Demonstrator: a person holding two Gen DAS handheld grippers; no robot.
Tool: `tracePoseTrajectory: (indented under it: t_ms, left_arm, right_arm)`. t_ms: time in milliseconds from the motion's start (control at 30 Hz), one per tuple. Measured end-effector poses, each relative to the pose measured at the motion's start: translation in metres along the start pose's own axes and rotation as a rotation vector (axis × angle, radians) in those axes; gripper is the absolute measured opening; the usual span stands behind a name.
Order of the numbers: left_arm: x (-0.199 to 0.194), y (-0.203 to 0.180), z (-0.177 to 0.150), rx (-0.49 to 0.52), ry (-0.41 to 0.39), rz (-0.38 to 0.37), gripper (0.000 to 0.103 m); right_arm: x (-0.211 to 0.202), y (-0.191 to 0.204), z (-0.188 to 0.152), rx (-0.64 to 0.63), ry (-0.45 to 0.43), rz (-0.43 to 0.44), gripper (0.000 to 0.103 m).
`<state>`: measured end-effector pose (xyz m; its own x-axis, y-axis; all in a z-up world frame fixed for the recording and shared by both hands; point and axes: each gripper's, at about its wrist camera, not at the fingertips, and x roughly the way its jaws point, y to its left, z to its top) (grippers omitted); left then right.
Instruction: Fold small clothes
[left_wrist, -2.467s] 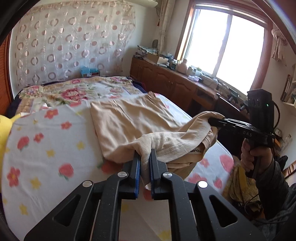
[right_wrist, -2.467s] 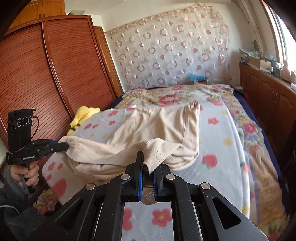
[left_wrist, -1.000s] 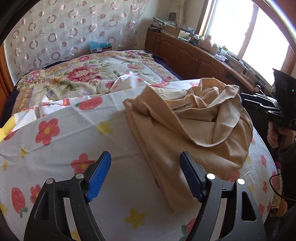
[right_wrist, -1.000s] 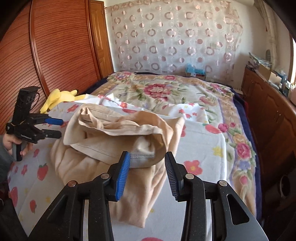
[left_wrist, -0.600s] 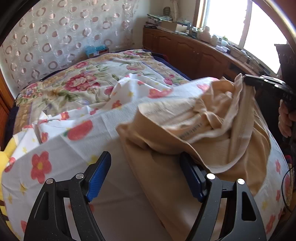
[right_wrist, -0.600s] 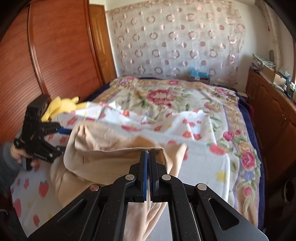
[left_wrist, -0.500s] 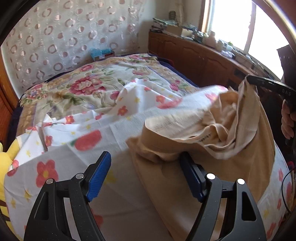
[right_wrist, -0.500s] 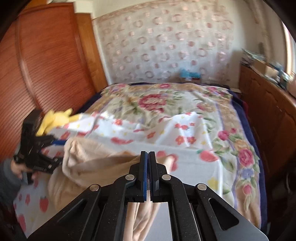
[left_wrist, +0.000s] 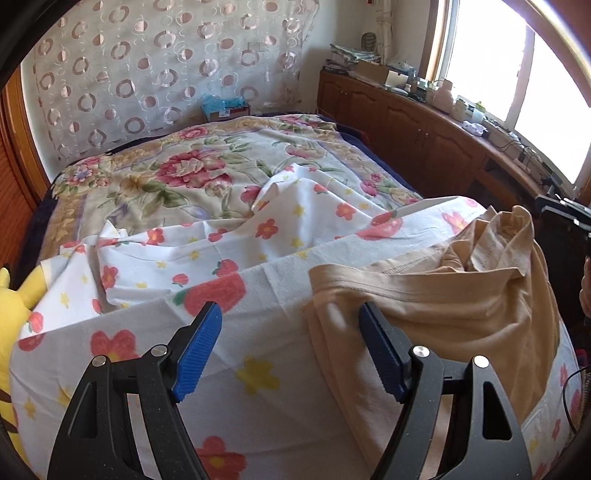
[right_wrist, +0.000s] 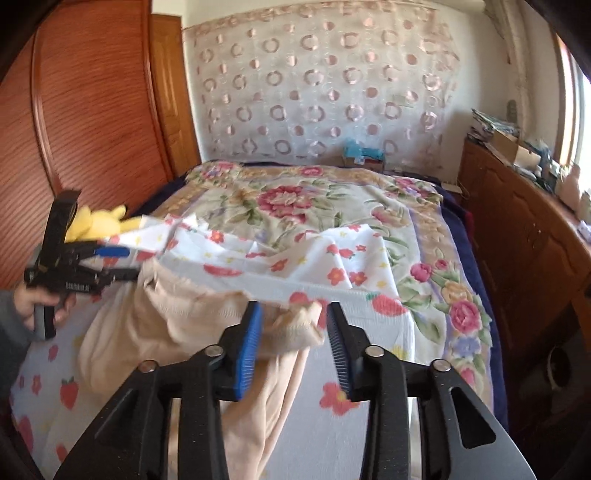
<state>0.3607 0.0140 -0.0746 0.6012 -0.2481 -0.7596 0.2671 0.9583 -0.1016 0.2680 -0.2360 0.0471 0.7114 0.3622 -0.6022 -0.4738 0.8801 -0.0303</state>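
Note:
A beige garment (left_wrist: 454, 306) lies bunched and partly folded on the flowered white sheet (left_wrist: 258, 254) at the bed's near end. It also shows in the right wrist view (right_wrist: 177, 321). My left gripper (left_wrist: 290, 332) is open and empty, its right finger at the garment's left edge. My right gripper (right_wrist: 293, 328) is open, with a bunched corner of the garment lying between its blue pads, not clamped. The left gripper also shows at the left of the right wrist view (right_wrist: 122, 262), open.
A floral bedspread (left_wrist: 177, 173) covers the far bed. A yellow plush toy (right_wrist: 99, 221) lies at the left edge by the wooden wardrobe (right_wrist: 85, 110). A wooden cabinet (left_wrist: 417, 136) with clutter runs under the window on the right.
My right gripper, shut on the garment half a second ago, has opened and released it. The garment has dropped lower onto the sheet. My left gripper stays open.

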Motion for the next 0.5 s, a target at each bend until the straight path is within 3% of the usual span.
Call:
tracePoseTrajectory:
  t_ms: [167, 267, 433, 467, 500]
  left_arm:
    - [0.01, -0.007, -0.002, 0.012, 0.014, 0.011, 0.077]
    - [0.013, -0.007, -0.004, 0.015, 0.019, 0.025, 0.077]
    - [0.017, -0.002, -0.006, 0.006, 0.025, 0.033, 0.08]
    - [0.017, -0.002, -0.007, 0.004, 0.022, 0.039, 0.081]
    - [0.017, -0.001, -0.007, -0.001, 0.021, 0.037, 0.081]
  right_arm:
    - [-0.003, -0.002, -0.017, -0.073, 0.071, -0.013, 0.042]
    - [0.003, -0.001, -0.01, -0.075, 0.107, -0.002, 0.042]
    - [0.021, -0.006, 0.016, -0.022, 0.058, 0.087, 0.041]
    - [0.025, -0.009, 0.02, -0.015, 0.05, 0.11, 0.03]
    - [0.029, -0.011, 0.022, -0.009, 0.039, 0.136, 0.012]
